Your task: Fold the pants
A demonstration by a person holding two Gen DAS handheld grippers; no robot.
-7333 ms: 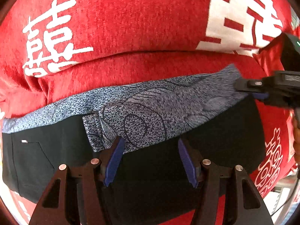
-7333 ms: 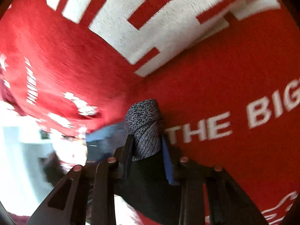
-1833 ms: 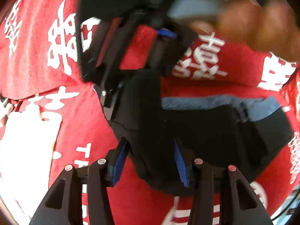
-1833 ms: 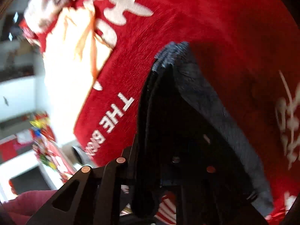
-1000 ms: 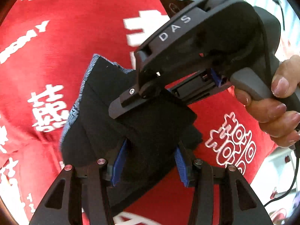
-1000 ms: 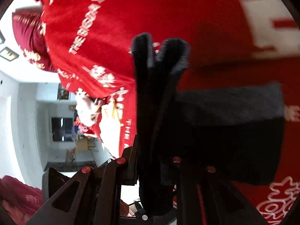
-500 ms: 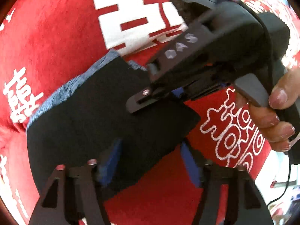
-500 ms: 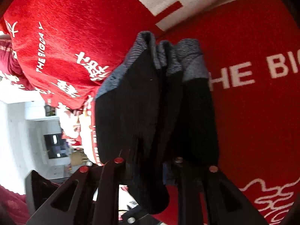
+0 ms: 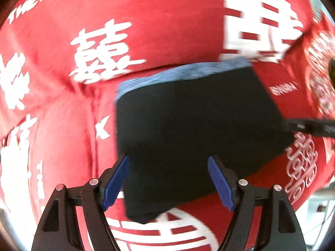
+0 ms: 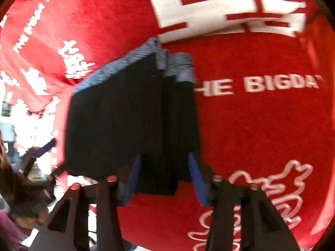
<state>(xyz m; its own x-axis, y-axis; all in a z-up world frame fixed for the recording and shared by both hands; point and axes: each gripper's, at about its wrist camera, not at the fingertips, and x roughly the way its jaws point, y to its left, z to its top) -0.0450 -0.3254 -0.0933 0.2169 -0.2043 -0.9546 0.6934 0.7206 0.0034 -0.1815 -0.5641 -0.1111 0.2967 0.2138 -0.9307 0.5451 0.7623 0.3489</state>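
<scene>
The pants (image 9: 188,125) lie folded into a compact, roughly rectangular black bundle on the red cloth (image 9: 146,31) that covers the surface beneath. Seen from the left wrist, the top face of the bundle is plain black and fairly smooth, and a speckled blue-grey waistband (image 9: 184,71) runs along its far edge. The near corner of the bundle comes to a blunt point between the camera and the white printed pattern on the cloth.

From the right wrist the same pants (image 10: 117,115) show their layered side: several black folds stacked against one another, each capped by the blue-grey band (image 10: 178,69) at the far end. The layers do not line up exactly, so the band ends form a stepped edge. The picture is somewhat motion-blurred, and the fabric's finer texture cannot be made out.

The left gripper (image 9: 167,182) has its blue-padded fingers (image 9: 115,179) spread wide apart over the near edge of the bundle, holding nothing. The right gripper (image 10: 164,179) also has its fingers (image 10: 196,179) parted, standing on either side of the near end of the stacked folds without pinching them; whether the pads brush the cloth cannot be told.

White characters and the words "THE BIGDAY" (image 10: 261,85) are printed on the red cloth beside the pants.
</scene>
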